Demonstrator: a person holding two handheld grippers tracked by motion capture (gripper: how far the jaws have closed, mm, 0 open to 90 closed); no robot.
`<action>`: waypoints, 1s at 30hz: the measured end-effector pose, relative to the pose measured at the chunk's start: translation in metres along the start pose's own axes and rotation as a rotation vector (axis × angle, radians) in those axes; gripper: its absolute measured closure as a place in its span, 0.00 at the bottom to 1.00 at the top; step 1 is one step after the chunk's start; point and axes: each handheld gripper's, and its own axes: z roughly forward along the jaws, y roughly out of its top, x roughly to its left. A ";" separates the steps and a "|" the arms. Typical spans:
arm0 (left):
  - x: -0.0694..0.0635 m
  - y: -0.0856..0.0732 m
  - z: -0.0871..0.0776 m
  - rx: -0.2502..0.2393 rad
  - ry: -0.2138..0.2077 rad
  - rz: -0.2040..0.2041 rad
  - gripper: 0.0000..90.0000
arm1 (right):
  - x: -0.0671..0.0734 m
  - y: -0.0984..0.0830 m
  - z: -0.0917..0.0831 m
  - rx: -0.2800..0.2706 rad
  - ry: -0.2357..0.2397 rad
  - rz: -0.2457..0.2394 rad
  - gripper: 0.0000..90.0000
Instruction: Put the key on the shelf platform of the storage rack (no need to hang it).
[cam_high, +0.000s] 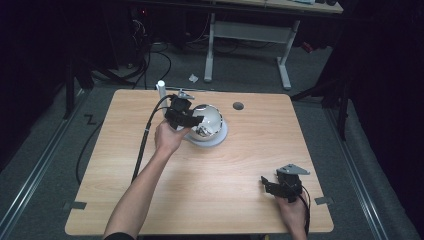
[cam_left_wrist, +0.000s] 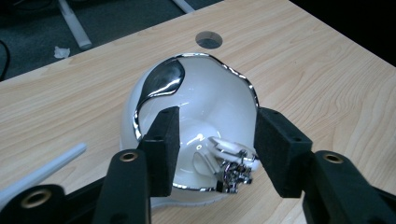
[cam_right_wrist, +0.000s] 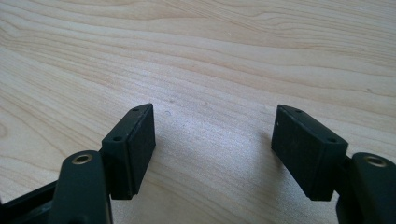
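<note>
A light wooden table (cam_high: 210, 200) with a round cable hole (cam_high: 238, 106) near its far edge stands on grey carpet floor (cam_high: 45, 165), behind it a second desk on a white metal frame (cam_high: 250, 35), black cables (cam_high: 150, 60) on the floor, and dark surroundings.

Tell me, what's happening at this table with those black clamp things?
A person is working at a wooden table with a hand-held gripper in each hand. The left gripper is open, its jaws on either side of a shiny white dome with chrome trim that sits on a pale round base; it hasn't clamped on it. The right gripper is also open, holding nothing, near the table's front right corner.
</note>
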 end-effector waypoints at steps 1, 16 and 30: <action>0.002 0.000 -0.003 -0.009 -0.001 -0.007 0.54 | 0.000 0.000 0.000 0.000 0.000 0.000 0.34; 0.017 -0.008 -0.040 -0.049 0.007 0.015 0.47 | 0.000 0.000 0.000 0.000 0.000 0.000 0.34; 0.023 -0.011 -0.073 -0.075 -0.003 0.002 0.45 | 0.000 0.000 0.000 0.000 0.000 0.000 0.34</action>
